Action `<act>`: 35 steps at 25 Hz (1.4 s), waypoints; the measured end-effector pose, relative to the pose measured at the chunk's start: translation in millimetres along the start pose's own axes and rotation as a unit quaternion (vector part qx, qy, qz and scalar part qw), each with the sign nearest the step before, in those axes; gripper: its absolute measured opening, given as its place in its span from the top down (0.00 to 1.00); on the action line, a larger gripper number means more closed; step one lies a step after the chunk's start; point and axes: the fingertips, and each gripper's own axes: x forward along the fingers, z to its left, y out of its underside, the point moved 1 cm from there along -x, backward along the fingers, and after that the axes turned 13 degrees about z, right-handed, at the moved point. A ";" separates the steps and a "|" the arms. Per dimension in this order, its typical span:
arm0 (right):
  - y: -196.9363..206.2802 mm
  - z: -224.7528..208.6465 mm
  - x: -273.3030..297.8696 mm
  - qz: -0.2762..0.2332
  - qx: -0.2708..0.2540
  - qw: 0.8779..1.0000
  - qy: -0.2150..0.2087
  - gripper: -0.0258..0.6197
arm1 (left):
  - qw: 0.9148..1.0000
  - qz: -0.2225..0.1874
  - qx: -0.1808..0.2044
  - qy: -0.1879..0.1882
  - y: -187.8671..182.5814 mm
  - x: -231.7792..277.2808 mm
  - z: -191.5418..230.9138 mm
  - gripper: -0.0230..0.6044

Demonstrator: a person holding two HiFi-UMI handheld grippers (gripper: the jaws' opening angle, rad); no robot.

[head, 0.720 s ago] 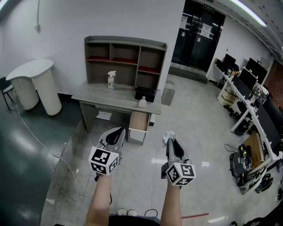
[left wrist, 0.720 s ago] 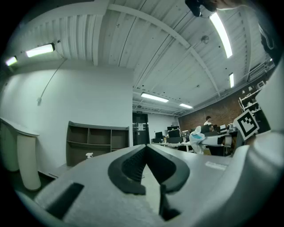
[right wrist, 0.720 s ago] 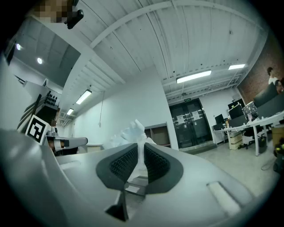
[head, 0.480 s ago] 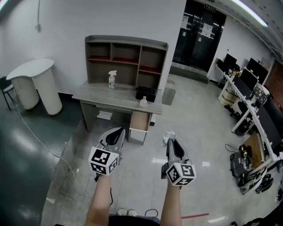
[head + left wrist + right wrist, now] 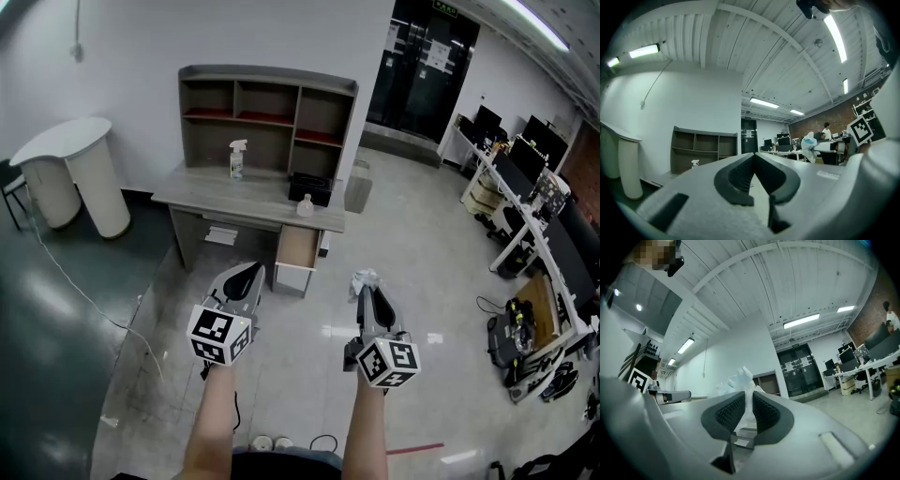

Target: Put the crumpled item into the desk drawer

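Note:
A crumpled white paper sticks out past the tips of my right gripper, which is shut on it; in the right gripper view the paper is pinched between the ribbed pads. My left gripper is shut and empty, its tips meeting in the left gripper view. Both are held level above the floor, a few steps short of the grey desk. The desk drawer stands pulled open under the desk's right end.
A shelf hutch tops the desk, with a spray bottle, a black box and a small bottle on it. A white rounded table stands left. Workstations line the right. A cable runs across the floor.
The view has shifted slightly, with the desk a little higher in frame. Both grippers keep their pose and the paper stays pinched in the right one.

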 end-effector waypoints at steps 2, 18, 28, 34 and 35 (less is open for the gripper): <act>1.0 1.1 -1.3 -0.003 0.003 1.000 0.005 0.87 | 1.000 -0.002 0.001 0.003 0.2 -1.7 2.1 0.96; 6.8 -11.6 37.9 -0.012 0.008 0.999 0.028 0.86 | 1.000 0.003 0.003 0.009 13.7 26.3 39.2 0.96; 1.9 -53.3 140.9 -0.008 0.006 1.000 0.017 0.86 | 1.000 0.015 -0.001 -0.011 19.2 113.0 94.9 0.96; -6.9 -93.2 226.6 -0.003 0.004 1.000 0.005 0.86 | 1.000 0.020 -0.006 -0.017 17.6 198.1 128.6 0.96; -7.9 -101.8 242.4 -0.001 0.005 1.000 0.004 0.86 | 1.000 0.021 -0.006 -0.018 16.5 213.9 134.7 0.96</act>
